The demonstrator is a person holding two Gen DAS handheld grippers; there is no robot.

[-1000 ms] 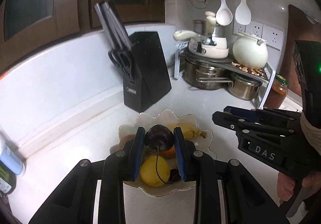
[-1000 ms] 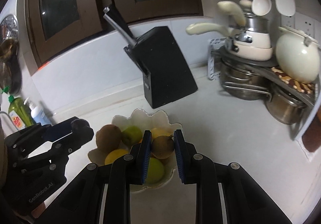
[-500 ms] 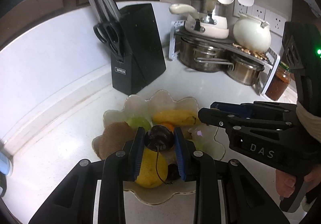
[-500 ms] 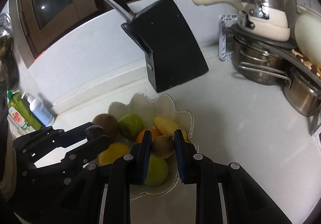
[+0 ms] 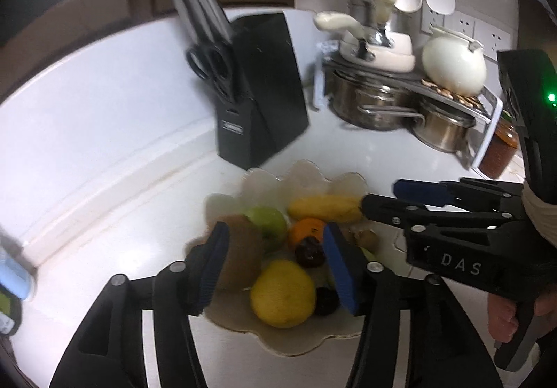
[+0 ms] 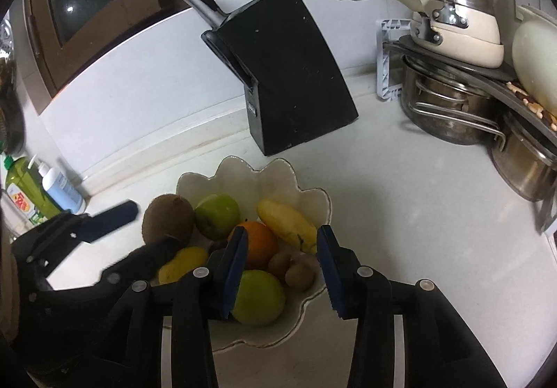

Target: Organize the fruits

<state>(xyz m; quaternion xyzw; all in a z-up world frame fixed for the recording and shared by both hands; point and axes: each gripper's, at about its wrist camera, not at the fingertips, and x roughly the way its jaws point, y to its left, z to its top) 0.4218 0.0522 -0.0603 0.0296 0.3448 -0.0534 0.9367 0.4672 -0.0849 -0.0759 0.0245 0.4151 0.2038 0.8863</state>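
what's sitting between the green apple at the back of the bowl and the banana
An orange lies between the green apple and the banana, slightly nearer the camera. The right wrist view shows it most clearly; the left wrist view shows it too, blurred.

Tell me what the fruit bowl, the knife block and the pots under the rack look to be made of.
Bowl: probably glazed ceramic; creamy white, smooth, with a scalloped rim.
Knife block: matte black, flat-sided; plastic or painted wood, the look leaves it open.
Pots: metal, likely stainless steel; silvery, with a brushed shine and wire handles.
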